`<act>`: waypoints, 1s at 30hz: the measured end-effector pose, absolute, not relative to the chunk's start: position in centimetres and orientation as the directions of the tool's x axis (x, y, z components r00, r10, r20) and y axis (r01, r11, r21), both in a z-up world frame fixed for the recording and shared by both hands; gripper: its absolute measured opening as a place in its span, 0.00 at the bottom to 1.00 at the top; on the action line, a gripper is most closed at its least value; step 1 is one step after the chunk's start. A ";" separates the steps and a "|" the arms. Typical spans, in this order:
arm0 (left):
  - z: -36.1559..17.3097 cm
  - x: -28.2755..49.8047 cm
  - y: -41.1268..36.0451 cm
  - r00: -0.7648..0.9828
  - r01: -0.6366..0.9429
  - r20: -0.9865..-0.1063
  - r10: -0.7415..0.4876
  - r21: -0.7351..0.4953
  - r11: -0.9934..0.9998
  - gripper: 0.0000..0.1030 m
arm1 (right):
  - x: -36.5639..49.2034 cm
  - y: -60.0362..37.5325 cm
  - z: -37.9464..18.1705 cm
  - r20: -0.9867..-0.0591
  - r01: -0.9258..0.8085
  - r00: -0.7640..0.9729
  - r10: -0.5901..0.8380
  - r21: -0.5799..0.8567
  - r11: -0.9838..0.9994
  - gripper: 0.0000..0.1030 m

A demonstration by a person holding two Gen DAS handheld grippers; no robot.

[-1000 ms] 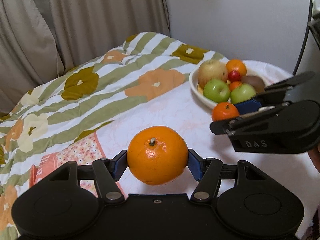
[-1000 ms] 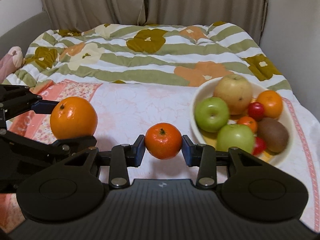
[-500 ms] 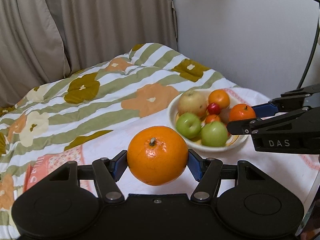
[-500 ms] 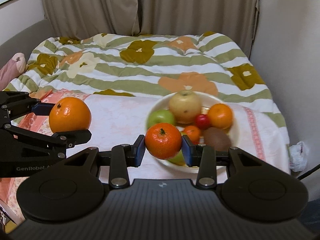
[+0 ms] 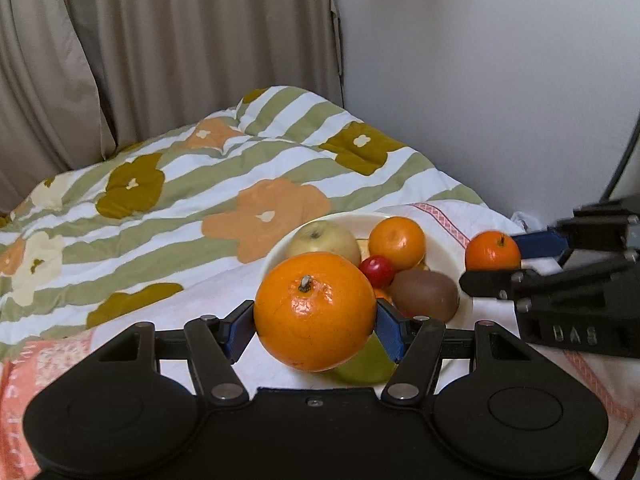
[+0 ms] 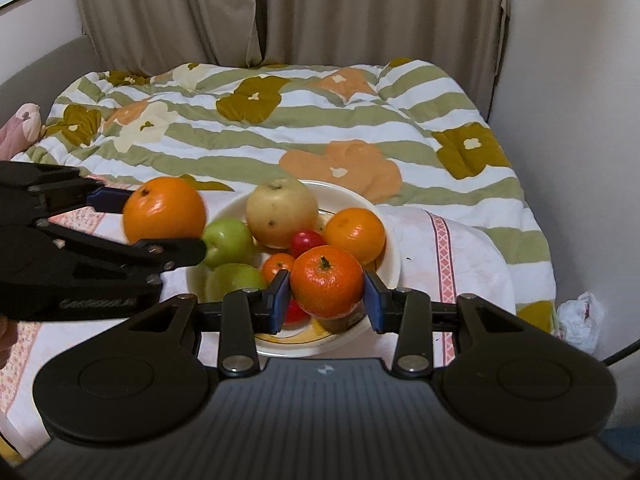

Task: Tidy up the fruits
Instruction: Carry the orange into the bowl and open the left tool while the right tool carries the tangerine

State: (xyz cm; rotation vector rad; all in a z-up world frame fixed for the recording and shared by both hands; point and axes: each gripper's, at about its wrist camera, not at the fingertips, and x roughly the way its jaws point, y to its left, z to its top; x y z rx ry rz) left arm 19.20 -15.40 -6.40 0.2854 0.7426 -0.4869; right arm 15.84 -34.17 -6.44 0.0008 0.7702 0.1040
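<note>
Left wrist view shows the bed with its striped floral quilt (image 5: 208, 184) filling the background, beige curtains (image 5: 168, 48) behind it, and a white cloth (image 5: 224, 280) spread over the near part. On that cloth sits a cream bowl (image 5: 448, 252) holding a yellowish apple (image 5: 326, 240), an orange (image 5: 396, 242), a kiwi (image 5: 424, 294) and a small red fruit (image 5: 376, 271).

Nearest the camera, the left gripper (image 5: 315, 328) is clamped on a large orange (image 5: 315, 312): both blue pads press its sides, stem up, and the fruit hangs in front of the bowl's near left rim. A green apple (image 5: 366, 364) peeks out below it.

From the right wrist view, the right gripper (image 6: 326, 300) is clamped on a mandarin (image 6: 326, 286), smaller than the orange, squarely between its blue pads and hanging over the bowl's near part, above the red fruit and kiwi. The left gripper's orange shows at the bowl's left edge, beside two green apples.
</note>
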 end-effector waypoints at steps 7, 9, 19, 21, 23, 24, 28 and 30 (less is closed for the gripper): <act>-8.4 21.5 -18.3 0.619 0.501 -0.729 -0.293 0.079 0.862 0.65 | 17.3 -36.0 -8.3 -0.709 -0.127 0.693 0.130 0.058 0.990 0.52; -8.8 21.9 -18.9 0.617 0.498 -0.733 -0.286 0.082 0.863 0.65 | 17.6 -36.2 -8.7 -0.712 -0.131 0.689 0.138 0.065 0.989 0.52; -8.8 22.0 -20.0 0.649 0.489 -0.714 -0.263 0.125 0.863 0.89 | 18.2 -37.4 -9.3 -0.717 -0.136 0.681 0.149 0.076 0.988 0.52; -8.4 21.8 -19.5 0.658 0.478 -0.706 -0.262 0.122 0.870 0.93 | 18.1 -37.6 -9.2 -0.716 -0.136 0.682 0.148 0.074 0.988 0.52; -7.9 21.5 -18.7 0.659 0.462 -0.702 -0.270 0.093 0.882 0.95 | 18.0 -37.7 -9.1 -0.714 -0.140 0.685 0.146 0.068 0.988 0.52; -7.6 21.3 -18.3 0.660 0.452 -0.701 -0.271 0.083 0.888 0.95 | 17.9 -37.6 -9.0 -0.713 -0.143 0.685 0.147 0.066 0.987 0.52; -6.7 20.4 -17.0 0.681 0.409 -0.690 -0.246 0.079 0.909 0.96 | 17.4 -37.4 -8.7 -0.704 -0.177 0.690 0.169 0.063 0.982 0.52; -6.2 19.8 -16.1 0.690 0.384 -0.686 -0.232 0.075 0.920 0.96 | 17.2 -37.1 -8.5 -0.698 -0.200 0.691 0.187 0.064 0.978 0.52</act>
